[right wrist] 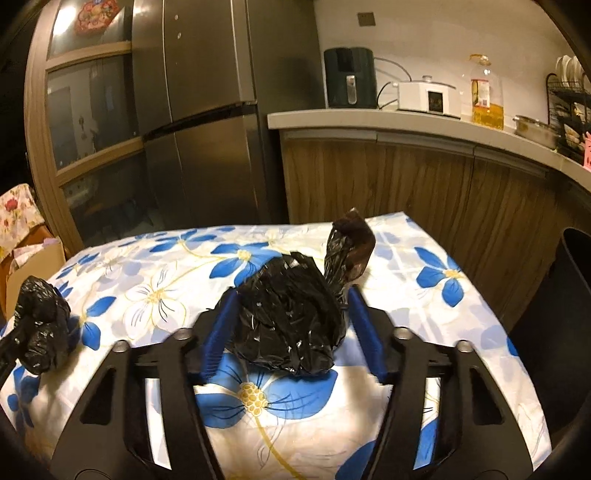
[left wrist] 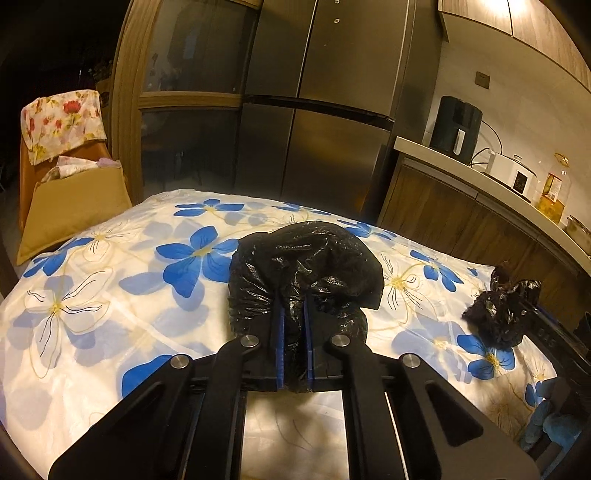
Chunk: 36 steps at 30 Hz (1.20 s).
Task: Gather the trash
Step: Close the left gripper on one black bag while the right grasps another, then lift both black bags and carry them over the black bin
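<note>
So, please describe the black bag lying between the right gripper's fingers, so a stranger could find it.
On the table with the blue-flowered white cloth, look toward the wooden counter side. There lies a crumpled black plastic bag between the open blue pads of the right gripper. Unlike the other black bag, it has a twisted brownish neck pointing up.

Dim warm indoor light, glare on upper cabinets; strong fisheye bending, dark vignetted corners.

left bag: black, shiny, crumpled, on my flowery table, pinched at its near edge | right bag: black, crinkly, twisted top sticking up, same table
</note>
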Tool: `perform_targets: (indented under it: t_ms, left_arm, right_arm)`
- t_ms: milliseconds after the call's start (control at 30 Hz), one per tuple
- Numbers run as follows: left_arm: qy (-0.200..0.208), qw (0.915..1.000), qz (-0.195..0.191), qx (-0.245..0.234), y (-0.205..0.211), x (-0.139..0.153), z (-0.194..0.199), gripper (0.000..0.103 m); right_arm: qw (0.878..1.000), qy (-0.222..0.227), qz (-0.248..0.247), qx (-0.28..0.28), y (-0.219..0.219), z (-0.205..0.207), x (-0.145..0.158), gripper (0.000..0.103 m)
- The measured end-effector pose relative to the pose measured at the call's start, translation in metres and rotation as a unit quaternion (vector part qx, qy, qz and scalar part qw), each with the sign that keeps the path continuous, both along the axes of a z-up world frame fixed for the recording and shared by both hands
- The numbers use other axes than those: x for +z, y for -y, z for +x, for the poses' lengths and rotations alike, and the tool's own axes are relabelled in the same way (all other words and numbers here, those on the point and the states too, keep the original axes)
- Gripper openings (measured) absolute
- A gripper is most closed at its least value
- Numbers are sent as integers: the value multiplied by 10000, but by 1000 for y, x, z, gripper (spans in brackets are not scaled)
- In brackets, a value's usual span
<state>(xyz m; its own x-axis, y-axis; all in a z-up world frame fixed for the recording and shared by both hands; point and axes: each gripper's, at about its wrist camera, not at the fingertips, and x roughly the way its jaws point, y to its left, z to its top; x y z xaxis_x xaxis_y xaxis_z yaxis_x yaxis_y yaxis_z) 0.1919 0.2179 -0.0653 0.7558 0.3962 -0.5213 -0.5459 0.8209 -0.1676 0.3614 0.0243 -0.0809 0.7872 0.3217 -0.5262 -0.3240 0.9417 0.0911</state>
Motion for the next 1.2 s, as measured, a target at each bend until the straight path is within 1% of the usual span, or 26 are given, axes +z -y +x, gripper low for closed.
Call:
perform_targets:
  t_ms: [33, 100, 167, 200, 467, 600, 700, 967, 1067, 1200]
  left_arm:
    - [4, 10000, -3, -2, 0, 0, 0, 8]
    - [7, 10000, -22, -4, 0, -1, -1, 8]
    - [5, 10000, -38, -5, 0, -2, -1, 8]
    - [4, 10000, -46, -9, -1, -2, -1, 8]
    - [50, 9999, -136, -27, -1, 1, -6, 8]
    - [58, 9999, 19, -96, 9, 9, -10, 8]
    - [45, 9998, 152, -142, 19, 13, -15, 8]
    - [164, 9991, 177, -336, 53, 24, -37, 8]
    - [198, 9988, 189, -417, 68, 29, -44, 8]
    - [258, 9977, 344, -522, 91, 38, -51, 8]
  right_arm:
    - [10000, -43, 7, 19, 0, 1, -2, 37]
    - [9999, -82, 27, 75, -1, 2, -4, 17]
    - [9999, -47, 49, 119, -1, 0, -3, 9]
    - [9999, -19, 67, 135, -1, -2, -2, 7]
    - [9994, 231, 93, 235, 10, -28, 13, 4]
    - [9989, 293, 70, 368, 19, -49, 19, 4]
    - [9982, 371, 95, 463, 28, -69, 25, 4]
    - [9962, 506, 289, 641, 55, -113, 41, 4]
    - [9954, 575, 348, 678, 64, -124, 48, 4]
    - [9946, 667, 401, 690, 78, -137, 55, 4]
